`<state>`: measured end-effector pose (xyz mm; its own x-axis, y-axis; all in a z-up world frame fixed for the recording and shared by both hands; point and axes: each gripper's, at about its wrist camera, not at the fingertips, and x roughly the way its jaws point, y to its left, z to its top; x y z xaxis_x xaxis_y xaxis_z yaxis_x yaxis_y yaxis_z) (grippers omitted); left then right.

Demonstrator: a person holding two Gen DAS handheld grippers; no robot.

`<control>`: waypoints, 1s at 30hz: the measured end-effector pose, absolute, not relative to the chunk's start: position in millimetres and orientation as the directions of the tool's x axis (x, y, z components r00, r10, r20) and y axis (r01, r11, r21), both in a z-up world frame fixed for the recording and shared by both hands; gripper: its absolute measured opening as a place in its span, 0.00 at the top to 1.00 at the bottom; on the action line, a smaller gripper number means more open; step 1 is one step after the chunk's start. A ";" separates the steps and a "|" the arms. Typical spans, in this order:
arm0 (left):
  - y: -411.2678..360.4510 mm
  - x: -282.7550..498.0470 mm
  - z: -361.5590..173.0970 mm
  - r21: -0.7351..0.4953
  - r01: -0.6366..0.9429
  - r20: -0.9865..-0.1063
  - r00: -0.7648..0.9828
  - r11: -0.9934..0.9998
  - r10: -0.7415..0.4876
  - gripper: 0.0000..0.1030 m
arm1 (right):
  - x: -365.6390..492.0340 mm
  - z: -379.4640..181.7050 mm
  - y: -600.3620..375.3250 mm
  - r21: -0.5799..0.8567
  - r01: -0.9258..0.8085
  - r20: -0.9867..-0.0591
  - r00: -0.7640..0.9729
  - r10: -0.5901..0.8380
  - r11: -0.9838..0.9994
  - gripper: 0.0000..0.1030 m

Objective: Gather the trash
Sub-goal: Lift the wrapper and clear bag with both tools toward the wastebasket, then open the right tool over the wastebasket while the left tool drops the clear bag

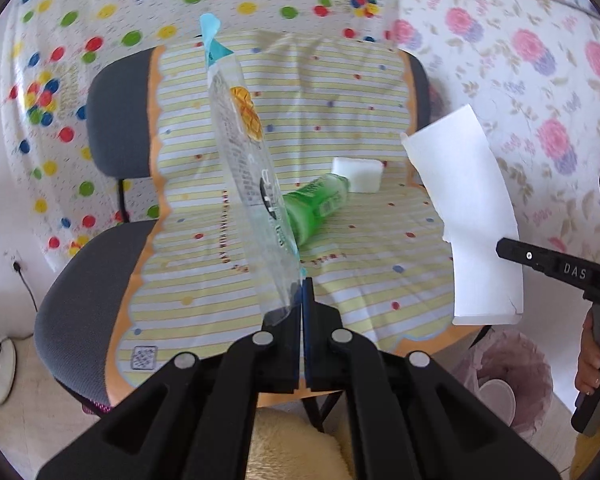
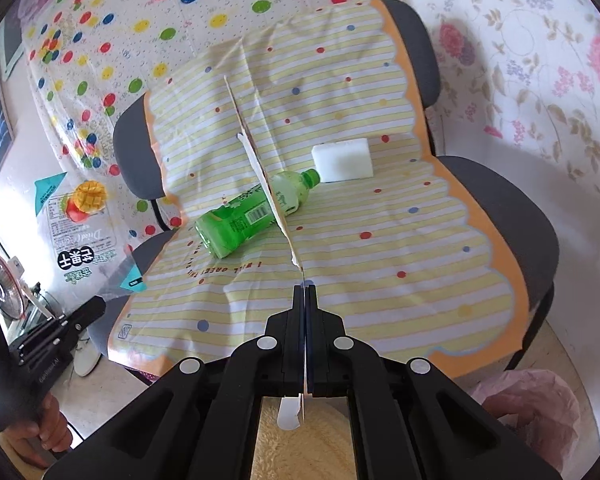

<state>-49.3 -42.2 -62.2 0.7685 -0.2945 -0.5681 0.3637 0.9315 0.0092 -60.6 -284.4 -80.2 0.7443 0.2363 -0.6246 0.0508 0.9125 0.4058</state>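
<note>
My left gripper (image 1: 303,286) is shut on a clear dried-mango snack bag (image 1: 246,148) that stands edge-on above the chair; the same bag (image 2: 82,224) shows flat in the right wrist view at far left. My right gripper (image 2: 305,288) is shut on a white sheet of paper (image 2: 260,172), seen edge-on there; in the left wrist view the paper (image 1: 472,220) appears broad at the right. A green plastic bottle (image 2: 252,212) lies on its side on the striped cloth (image 2: 380,240), with a white foam block (image 2: 343,160) just behind it.
The cloth covers a grey office chair (image 2: 520,208). A bin with a pink bag (image 1: 508,376) stands on the floor to the right of the chair, a white cup inside it. A person's hand (image 1: 592,364) grips the right tool's handle. A fan (image 2: 2,280) stands at far left.
</note>
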 end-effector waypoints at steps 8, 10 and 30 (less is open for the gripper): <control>-98.9 -68.4 -56.1 0.060 0.497 -0.562 0.733 0.865 -0.382 1.00 | -98.0 -71.3 -318.6 0.385 0.109 -0.619 0.767 0.169 0.917 0.99; -113.2 -77.3 -49.0 0.079 0.537 -0.547 0.728 0.840 -0.414 1.00 | -112.9 -67.4 -330.3 0.370 0.136 -0.618 0.774 0.135 0.919 0.99; -224.9 -139.6 -93.3 0.128 0.758 -0.648 0.552 0.640 -0.525 1.00 | -241.4 -139.0 -426.1 0.329 0.505 -0.763 0.641 -0.091 0.798 0.83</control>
<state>-139.6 -224.9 -93.3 0.5522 -0.5247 -0.6479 0.7578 0.6399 0.1276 -241.4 -426.1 -139.0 0.6406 -0.0906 -0.7625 0.5046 0.7982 0.3290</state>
